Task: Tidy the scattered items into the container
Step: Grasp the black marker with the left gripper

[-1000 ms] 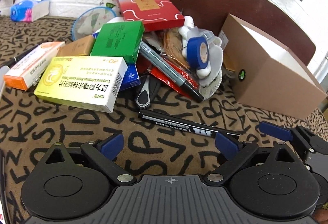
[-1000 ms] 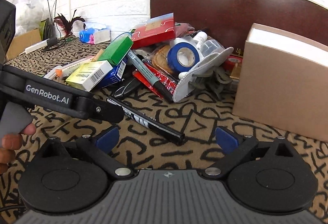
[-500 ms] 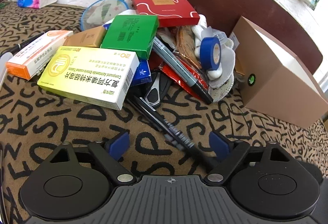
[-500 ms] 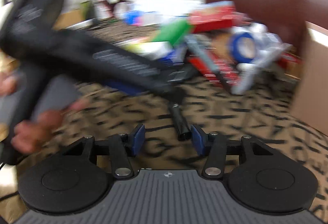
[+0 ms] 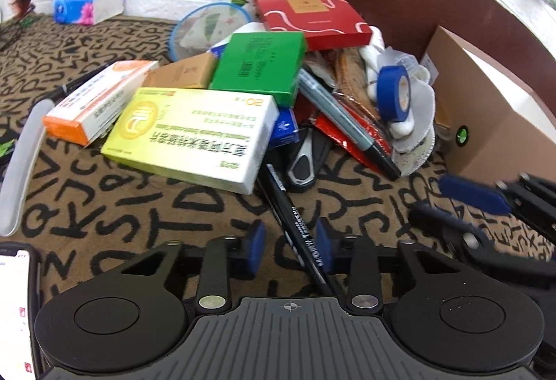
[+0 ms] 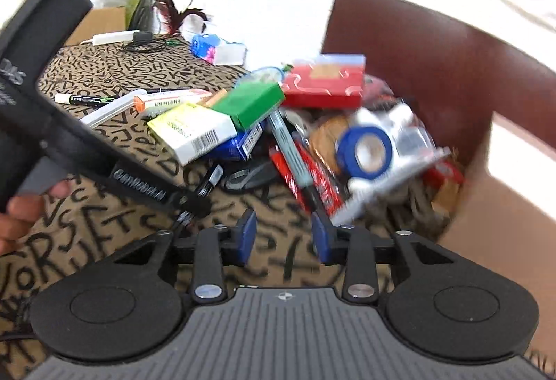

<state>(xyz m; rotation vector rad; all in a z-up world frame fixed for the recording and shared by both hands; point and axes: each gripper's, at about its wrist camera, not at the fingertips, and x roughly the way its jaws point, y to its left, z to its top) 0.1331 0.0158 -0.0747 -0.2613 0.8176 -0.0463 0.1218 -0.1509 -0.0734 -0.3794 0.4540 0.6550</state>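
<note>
A black marker [image 5: 295, 223] lies on the letter-patterned cloth and runs between the pads of my left gripper [image 5: 288, 248]. The jaws are closing; the marker sits against the right pad, with a gap to the left one. In the right wrist view the left gripper [image 6: 191, 202] reaches in from the left over the marker [image 6: 212, 178]. My right gripper [image 6: 283, 237] is closing with nothing between its pads; it also shows at the right [image 5: 451, 209]. The cardboard box [image 5: 486, 108] stands at the right. Behind lie a yellow-white box [image 5: 187, 133], green box [image 5: 259, 67] and blue tape roll [image 5: 392, 95].
The pile also holds a red box [image 5: 309, 11], an orange box [image 5: 93, 98] and a grey marker [image 5: 344, 122]. A tissue pack [image 5: 87, 4] sits at the back left, a white plastic strip [image 5: 21, 164] at the left. A hand [image 6: 21, 216] holds the left gripper.
Both grippers' jaws have narrowed. The black marker has swung from lying crosswise to pointing along my left gripper, between its pads. The right gripper has rolled and come off the marker's end.
</note>
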